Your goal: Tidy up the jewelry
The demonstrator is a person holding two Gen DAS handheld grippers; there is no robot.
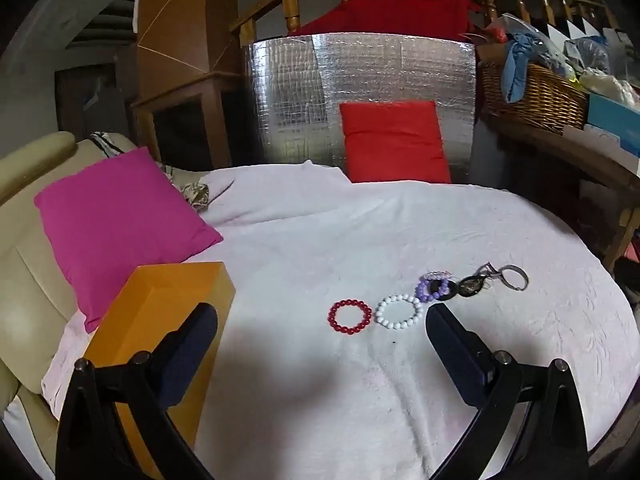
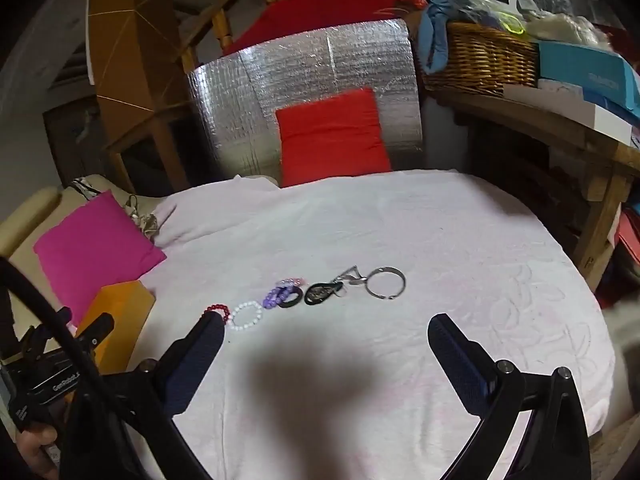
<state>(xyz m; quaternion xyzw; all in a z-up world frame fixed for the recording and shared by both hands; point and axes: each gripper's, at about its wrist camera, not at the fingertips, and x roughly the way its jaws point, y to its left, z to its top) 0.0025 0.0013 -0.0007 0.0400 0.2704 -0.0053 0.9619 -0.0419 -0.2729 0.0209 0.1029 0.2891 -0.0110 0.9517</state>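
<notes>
On white cloth (image 1: 320, 248), jewelry row mid-scene: red bracelet (image 1: 350, 316), white bracelet (image 1: 399, 311), purple bracelet (image 1: 431, 288), silver bangle (image 2: 385, 283) far right. I hold left gripper (image 1: 322, 320) and right gripper (image 2: 326, 332) spread, empty. Risk: pads snagging cloth, dragging touching pieces together.

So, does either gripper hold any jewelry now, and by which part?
No. The left gripper and right gripper are open and empty; the bracelets lie on the cloth.
</notes>
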